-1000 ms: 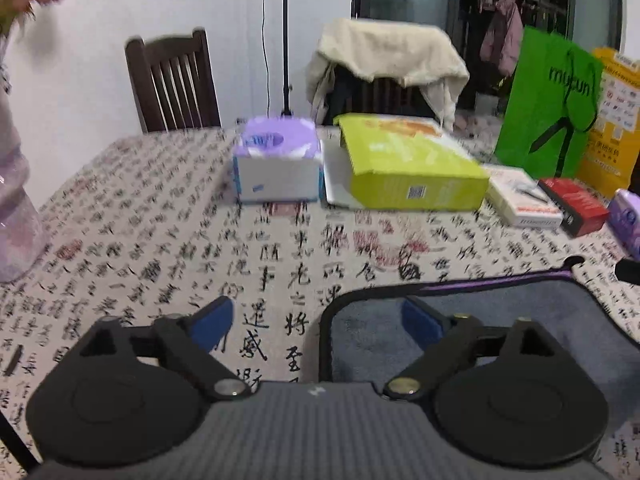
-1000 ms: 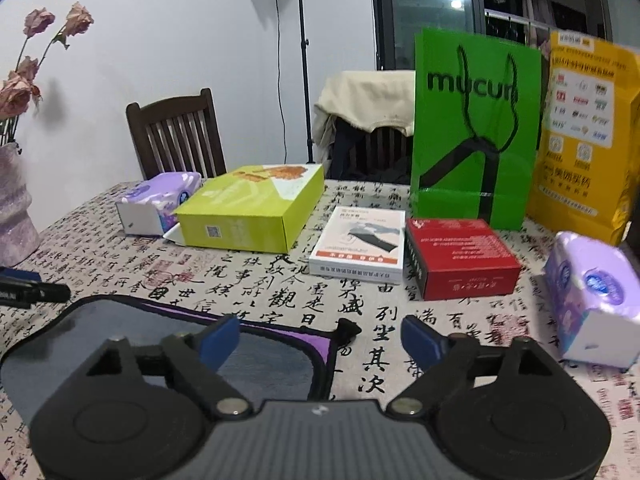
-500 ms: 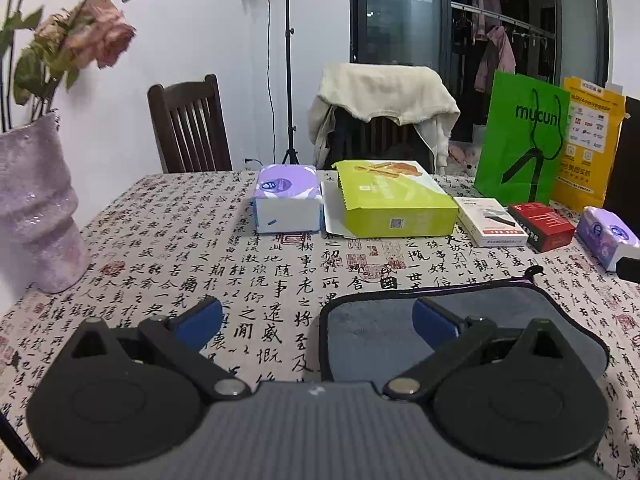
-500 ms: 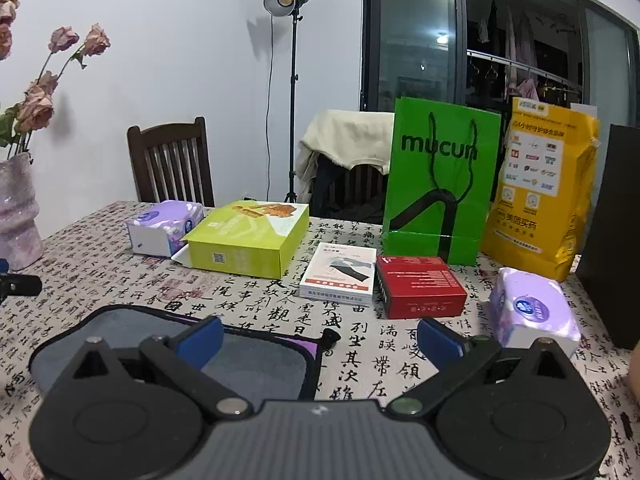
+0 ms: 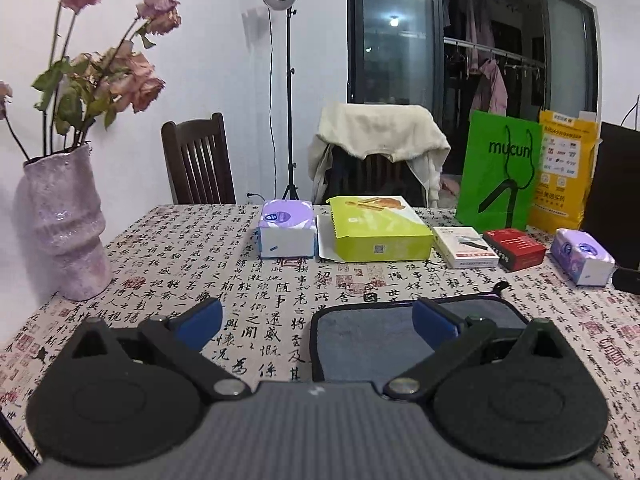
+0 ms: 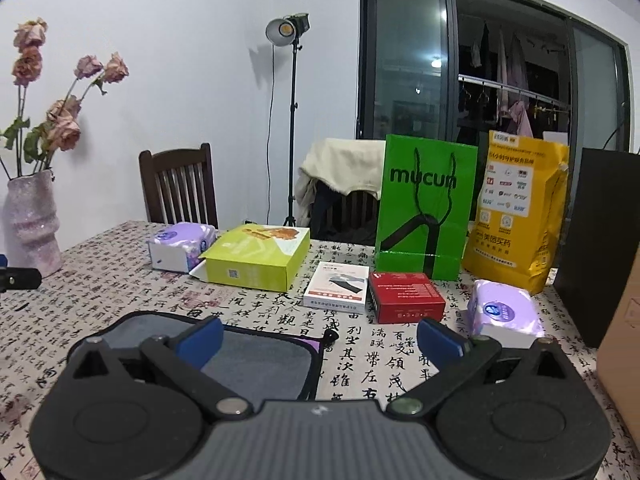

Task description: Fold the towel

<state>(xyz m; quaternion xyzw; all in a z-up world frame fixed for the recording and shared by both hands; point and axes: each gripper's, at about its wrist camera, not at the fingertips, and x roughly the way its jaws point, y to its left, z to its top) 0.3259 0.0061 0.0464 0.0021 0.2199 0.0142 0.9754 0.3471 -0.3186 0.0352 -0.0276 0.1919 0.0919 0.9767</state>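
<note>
A pale pink vase (image 5: 66, 224) stands at the table's left edge and holds dried roses (image 5: 116, 76). The grey towel (image 5: 368, 344), edged in black with a purple strip, lies flat on the calligraphy-print tablecloth (image 5: 248, 280) at the near side of the table, with a small loop at its far right corner. The left gripper (image 5: 316, 318) hangs above the towel's left edge, jaws spread wide and holding nothing; the right gripper (image 6: 318, 334) sits above the towel's right edge, likewise wide open and empty. Beyond the towel runs a row of things: a purple tissue pack (image 5: 285, 229), a lime-green box (image 5: 378, 229), a white box (image 5: 466, 247), a red box (image 5: 516, 243) and a second tissue pack (image 5: 582, 256). Behind them stand a green bag (image 6: 426, 204) and a yellow bag (image 6: 520, 212). A strip of bare cloth separates the towel from the row, and more lies open to the left toward the vase.
</note>
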